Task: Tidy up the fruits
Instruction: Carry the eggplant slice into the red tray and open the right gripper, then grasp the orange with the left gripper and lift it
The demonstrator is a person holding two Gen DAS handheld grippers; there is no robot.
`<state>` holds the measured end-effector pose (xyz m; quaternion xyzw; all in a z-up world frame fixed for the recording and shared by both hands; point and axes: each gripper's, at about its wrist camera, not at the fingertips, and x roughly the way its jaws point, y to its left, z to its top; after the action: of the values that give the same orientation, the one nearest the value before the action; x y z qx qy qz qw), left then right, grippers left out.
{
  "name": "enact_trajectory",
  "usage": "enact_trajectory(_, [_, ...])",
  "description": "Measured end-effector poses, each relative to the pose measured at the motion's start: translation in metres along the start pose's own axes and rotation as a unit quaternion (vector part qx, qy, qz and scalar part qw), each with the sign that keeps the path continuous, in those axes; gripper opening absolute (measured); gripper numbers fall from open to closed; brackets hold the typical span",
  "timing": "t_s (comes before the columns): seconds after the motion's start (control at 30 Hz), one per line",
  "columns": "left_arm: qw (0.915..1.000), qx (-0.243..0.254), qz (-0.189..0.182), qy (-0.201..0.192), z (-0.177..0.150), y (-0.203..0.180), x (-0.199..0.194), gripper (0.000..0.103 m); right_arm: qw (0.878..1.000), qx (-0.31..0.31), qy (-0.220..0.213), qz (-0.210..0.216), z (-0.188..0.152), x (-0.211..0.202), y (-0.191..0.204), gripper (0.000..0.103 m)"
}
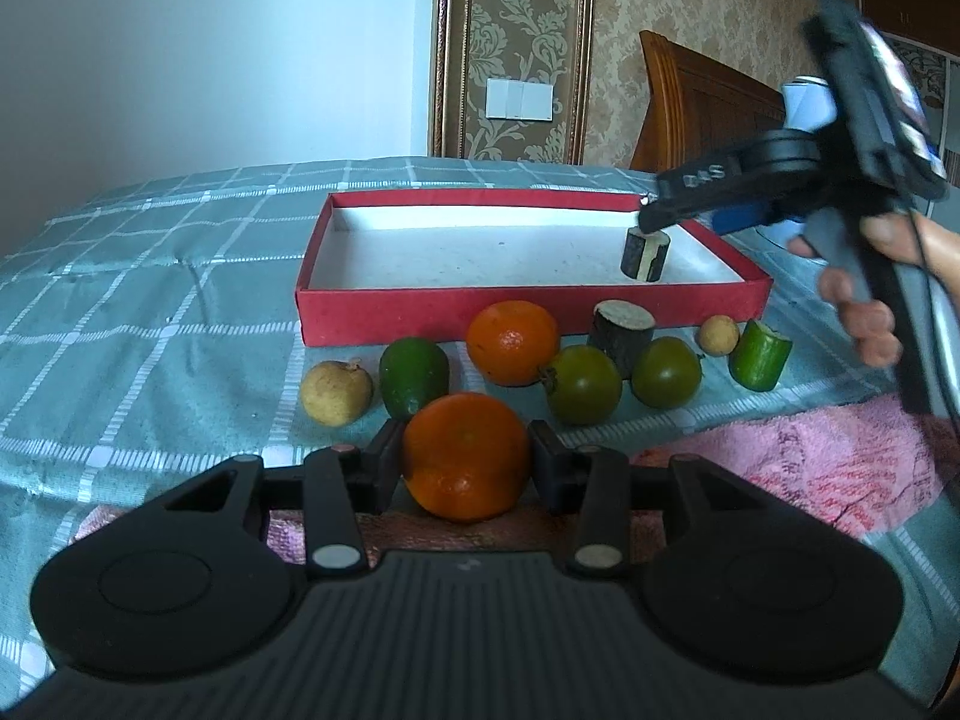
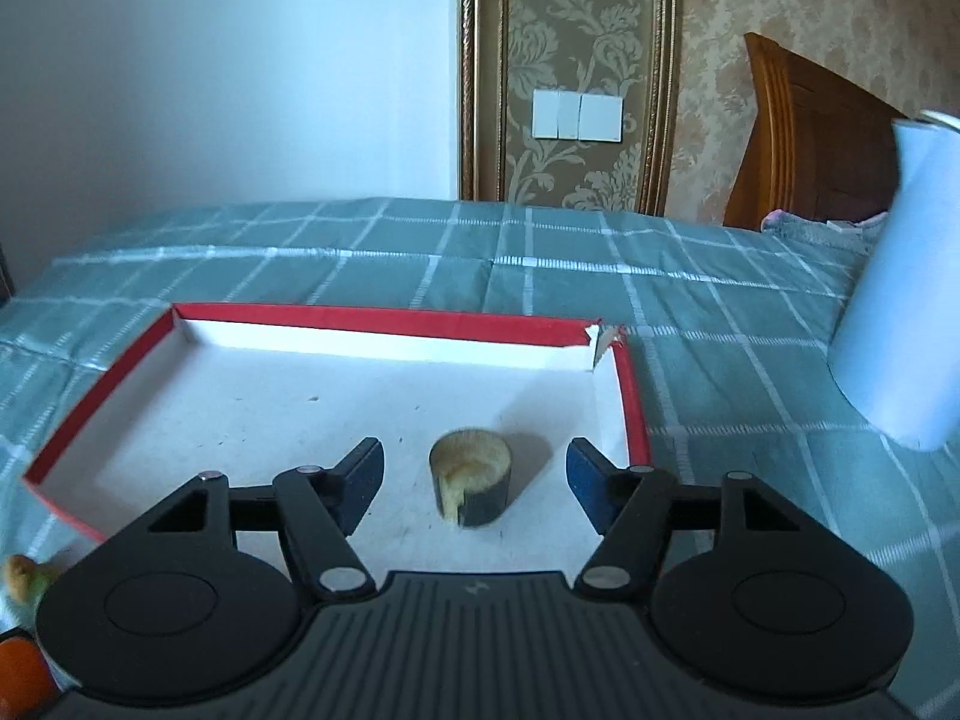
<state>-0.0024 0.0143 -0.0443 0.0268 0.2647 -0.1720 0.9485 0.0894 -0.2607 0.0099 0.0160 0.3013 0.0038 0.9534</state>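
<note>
At the near edge of the bed, the left gripper (image 1: 465, 450) is pinching an orange (image 1: 465, 456) between its jaws, pads touching both flanks. Risk: the round, smooth skin may be letting it roll out if the squeeze is uneven. Just beyond, loose fruit is lying in a row: a second orange (image 1: 512, 341), two green tomatoes (image 1: 583, 384), a green fruit (image 1: 414, 373); a low carry could be knocking these. Farther, in the red box (image 1: 528, 306), the right gripper (image 2: 474, 471) is hovering with jaws spread, clear of a cut stem piece (image 2: 472, 475) standing at the box's right end. Lowering carelessly may be tipping it.
</note>
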Motion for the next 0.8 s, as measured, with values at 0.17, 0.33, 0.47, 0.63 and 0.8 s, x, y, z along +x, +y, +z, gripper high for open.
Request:
enact_trajectory(0.17, [1.0, 0.002, 0.002, 0.0, 0.0, 0.0, 0.001, 0.04, 1.0, 0.005, -0.028, -0.004, -0.023, -0.033, -0.006, 0.067])
enact_trajectory(0.33, [1.0, 0.001, 0.001, 0.001, 0.0, -0.001, 0.001, 0.04, 0.998, 0.027, -0.05, -0.008, -0.052, -0.061, -0.015, 0.067])
enact_trajectory(0.47, [1.0, 0.0, 0.0, 0.001, 0.0, -0.001, 0.001, 0.04, 0.999, 0.022, -0.047, -0.001, -0.073, -0.076, -0.02, 0.067])
enact_trajectory(0.63, [1.0, 0.001, 0.002, 0.0, 0.0, -0.001, 0.001, 0.04, 0.999, 0.026, -0.039, 0.011, -0.094, -0.085, -0.023, 0.067])
enact_trajectory(0.8, [0.9999, -0.013, -0.002, -0.001, 0.0, 0.005, -0.002, 0.04, 0.999, 0.002, -0.041, 0.007, -0.099, -0.077, -0.018, 0.071])
